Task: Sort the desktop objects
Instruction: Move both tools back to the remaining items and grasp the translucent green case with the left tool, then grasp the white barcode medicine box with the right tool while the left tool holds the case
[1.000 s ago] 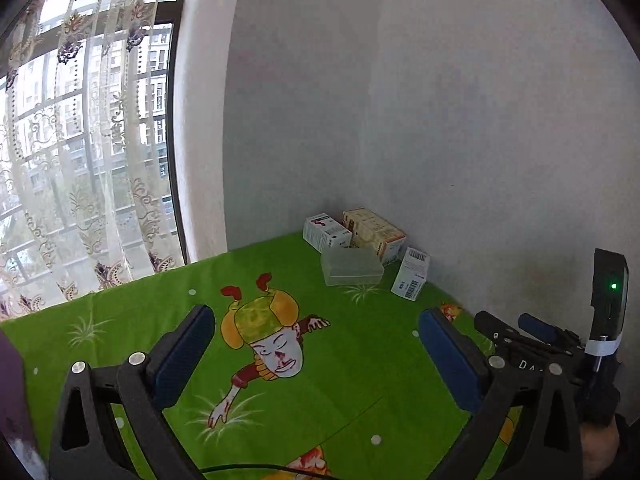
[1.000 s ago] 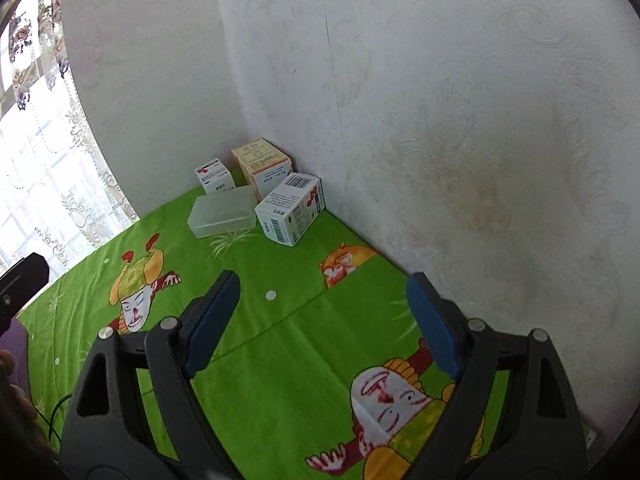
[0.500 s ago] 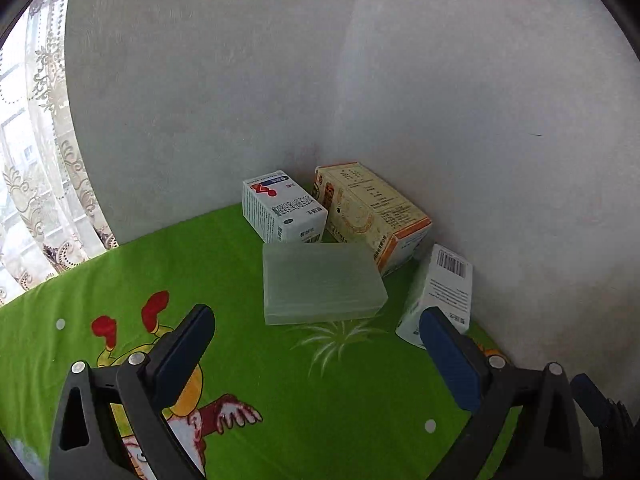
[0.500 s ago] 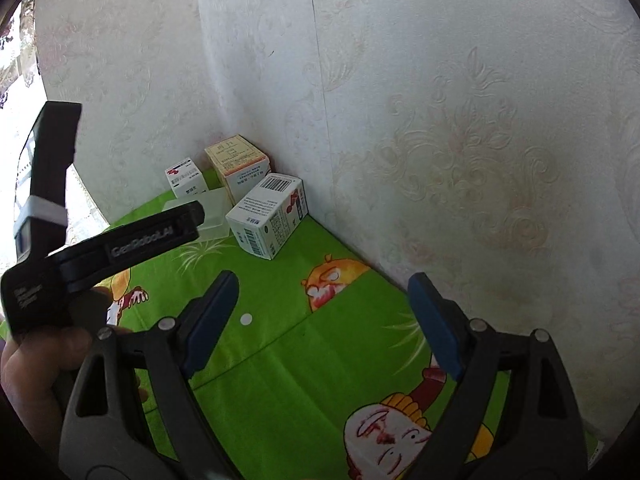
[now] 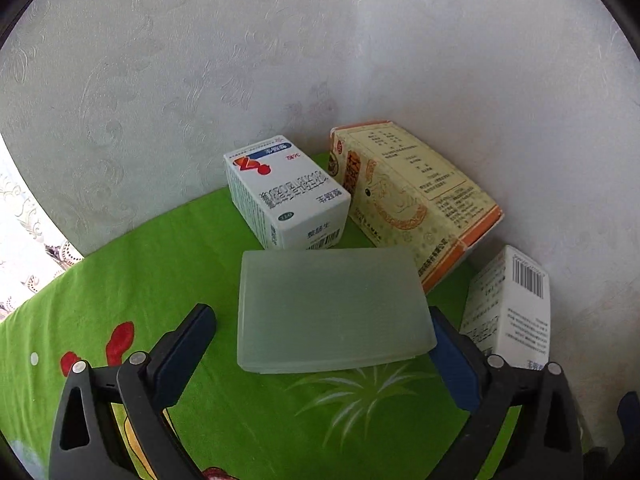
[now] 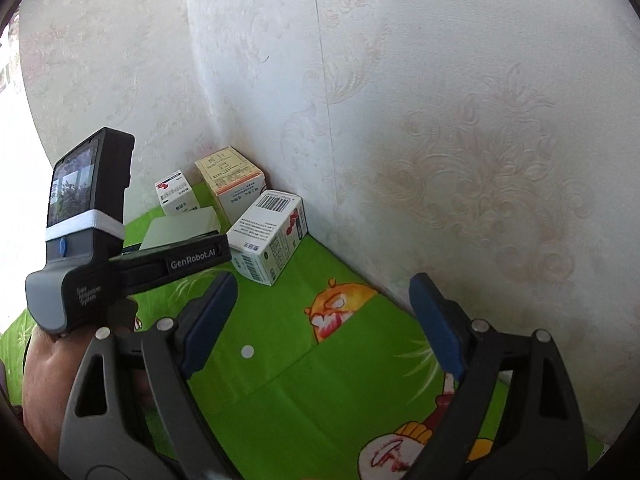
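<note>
The left hand-held gripper (image 5: 320, 344) stands released, its 2 blue-padded fingers (image 5: 188, 348) spread to either side of the frosted translucent plastic case (image 5: 332, 308) and not yet touching it. That flat rectangular case lies on the bright green cartoon-printed cloth (image 5: 160, 264) covering the bench, in the corner where the 2 pale embossed walls (image 5: 200, 60) meet.

Around the case sit 3 cartons. At its 11 o'clock, just beside its far edge, is the white cardboard medicine box with a red and blue logo (image 5: 286, 192). At 1 o'clock the larger cream and orange cardboard carton (image 5: 412, 200) lies tilted, its near corner at the case's far right corner. At 3 o'clock the white barcoded cardboard box (image 5: 512, 308) stands close against the wall, just beside the right finger.

The right hand-held gripper (image 6: 324, 320) is also released, empty, hanging over bare cloth well back from the group, at about 5 o'clock of the barcoded box.

The case looks stiff and light, with a smooth matt lid that may slide between pads, so I would judge a squeeze across its 2 short sides, low down near the cloth, the safest hold. Its thin shell could flex or pop open under a hard pinch. The right finger has little room beside the barcoded box and may nudge it.
</note>
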A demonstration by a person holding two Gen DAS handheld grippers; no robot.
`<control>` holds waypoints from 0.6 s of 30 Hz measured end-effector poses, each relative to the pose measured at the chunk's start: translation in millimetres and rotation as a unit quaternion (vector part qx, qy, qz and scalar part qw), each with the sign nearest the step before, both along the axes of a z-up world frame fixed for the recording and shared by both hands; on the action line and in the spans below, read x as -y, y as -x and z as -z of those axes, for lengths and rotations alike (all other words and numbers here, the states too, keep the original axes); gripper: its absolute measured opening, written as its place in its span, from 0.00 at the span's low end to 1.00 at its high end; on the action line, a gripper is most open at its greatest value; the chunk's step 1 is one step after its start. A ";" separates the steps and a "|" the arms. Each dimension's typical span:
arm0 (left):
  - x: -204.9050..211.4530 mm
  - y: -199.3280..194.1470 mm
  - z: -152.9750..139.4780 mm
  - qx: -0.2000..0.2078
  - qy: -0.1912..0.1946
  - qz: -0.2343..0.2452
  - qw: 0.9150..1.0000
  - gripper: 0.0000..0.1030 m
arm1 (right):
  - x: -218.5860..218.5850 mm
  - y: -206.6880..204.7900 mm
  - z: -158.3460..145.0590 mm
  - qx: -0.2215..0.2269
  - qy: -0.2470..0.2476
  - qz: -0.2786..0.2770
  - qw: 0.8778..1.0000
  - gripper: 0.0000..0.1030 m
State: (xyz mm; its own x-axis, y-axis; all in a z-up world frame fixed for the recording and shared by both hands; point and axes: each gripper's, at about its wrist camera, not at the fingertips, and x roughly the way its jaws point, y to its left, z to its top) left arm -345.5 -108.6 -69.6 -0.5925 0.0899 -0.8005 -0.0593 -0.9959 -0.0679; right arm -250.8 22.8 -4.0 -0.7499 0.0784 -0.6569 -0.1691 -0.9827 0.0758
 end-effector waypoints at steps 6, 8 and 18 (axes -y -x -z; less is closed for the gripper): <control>16.7 -14.8 -2.8 -0.008 0.025 0.006 1.000 0.80 | 17.9 18.0 7.2 0.018 0.005 0.023 1.000 0.86; 28.5 -22.9 -3.6 -0.008 0.023 0.002 1.000 0.80 | 25.6 26.6 9.1 0.027 0.005 0.031 0.999 0.86; 92.0 -75.1 -17.9 -0.028 -0.005 -0.053 0.998 0.79 | 41.8 63.7 26.4 0.065 -0.011 0.113 0.991 0.86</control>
